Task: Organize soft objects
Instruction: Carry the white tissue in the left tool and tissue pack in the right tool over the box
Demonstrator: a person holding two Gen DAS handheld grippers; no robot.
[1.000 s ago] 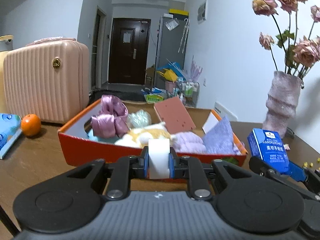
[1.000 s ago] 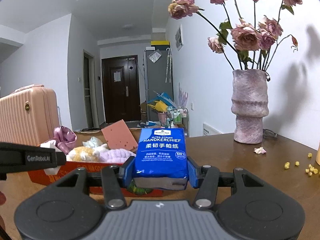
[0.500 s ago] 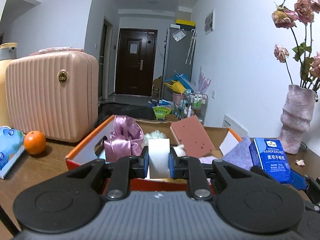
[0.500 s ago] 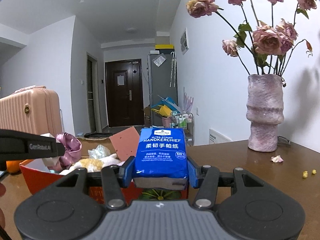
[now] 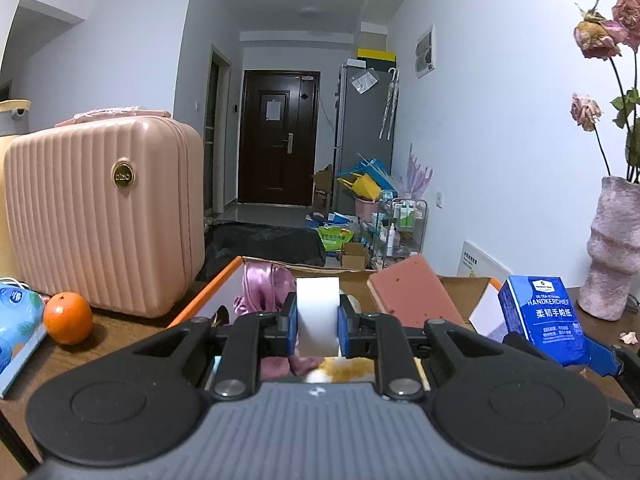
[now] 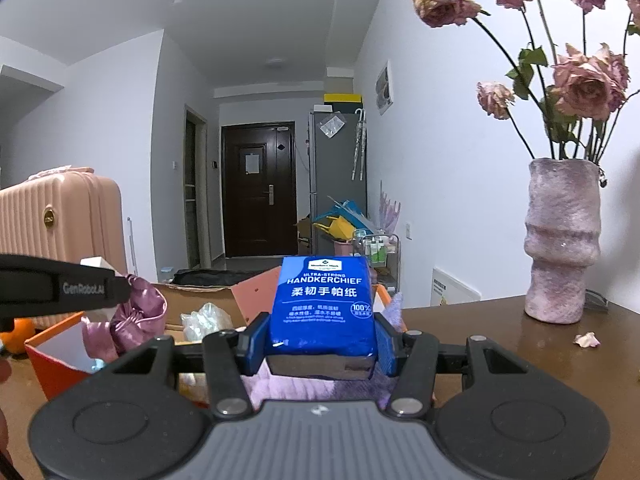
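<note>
Both grippers have advanced over the orange box (image 5: 200, 305). Around it: one pink suitcase (image 5: 104, 216), one vase (image 6: 562, 240), one orange (image 5: 67, 317). Left gripper (image 5: 317, 326) clamps a white block (image 5: 317, 320); right gripper (image 6: 322, 350) clamps a blue tissue pack (image 6: 324, 304) above purple cloth (image 6: 296, 388) in the box.

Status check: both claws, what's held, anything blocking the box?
Left claw shut on white block. Right claw shut on blue handkerchief pack. Both over orange box; pink sponge upright inside.
</note>
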